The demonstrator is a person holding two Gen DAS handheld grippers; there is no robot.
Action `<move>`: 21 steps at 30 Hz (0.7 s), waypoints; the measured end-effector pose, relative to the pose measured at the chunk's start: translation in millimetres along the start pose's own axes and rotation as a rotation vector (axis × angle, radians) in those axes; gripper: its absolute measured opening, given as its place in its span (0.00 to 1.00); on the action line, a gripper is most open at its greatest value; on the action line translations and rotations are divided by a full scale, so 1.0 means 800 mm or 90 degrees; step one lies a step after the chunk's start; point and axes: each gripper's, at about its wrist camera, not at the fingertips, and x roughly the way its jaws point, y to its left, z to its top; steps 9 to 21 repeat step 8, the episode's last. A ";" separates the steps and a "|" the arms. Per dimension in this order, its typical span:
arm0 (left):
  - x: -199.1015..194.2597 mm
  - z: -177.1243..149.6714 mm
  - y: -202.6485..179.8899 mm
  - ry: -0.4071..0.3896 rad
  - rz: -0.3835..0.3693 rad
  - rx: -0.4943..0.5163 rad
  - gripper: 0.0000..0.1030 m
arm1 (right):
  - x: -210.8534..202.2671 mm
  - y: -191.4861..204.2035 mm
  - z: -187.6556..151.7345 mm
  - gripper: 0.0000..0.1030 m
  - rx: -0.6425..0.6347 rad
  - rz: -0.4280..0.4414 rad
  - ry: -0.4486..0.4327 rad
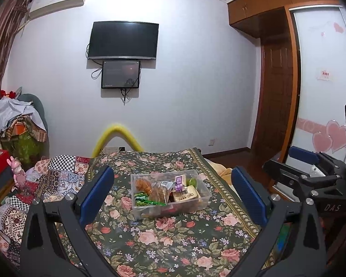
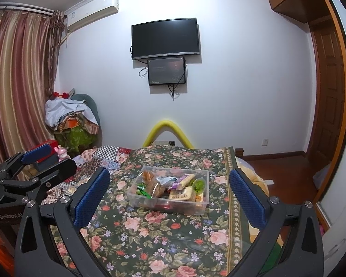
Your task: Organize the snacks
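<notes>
A clear plastic box (image 1: 204, 202) full of wrapped snacks sits on a flowered cloth (image 1: 163, 242); it also shows in the right wrist view (image 2: 196, 207). Inside are green packets (image 1: 142, 199), brown pastries (image 1: 160, 192), a purple-labelled bar (image 1: 180, 181) and a beige packet (image 1: 186, 194). My left gripper (image 1: 173, 191) is open and empty, held above the cloth short of the box. My right gripper (image 2: 169, 189) is open and empty, likewise short of the box. Each gripper shows at the edge of the other's view.
The flowered cloth covers a raised surface on a bed with a patchwork quilt (image 1: 57, 180) to the left. A yellow foam arch (image 1: 117, 136) stands behind. A wardrobe (image 1: 323, 80) is right, clutter (image 1: 18, 124) left, screens (image 1: 123, 40) on the wall.
</notes>
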 end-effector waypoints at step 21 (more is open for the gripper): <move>0.000 -0.001 0.005 0.002 -0.005 -0.006 1.00 | 0.002 0.000 0.000 1.00 0.002 -0.002 0.003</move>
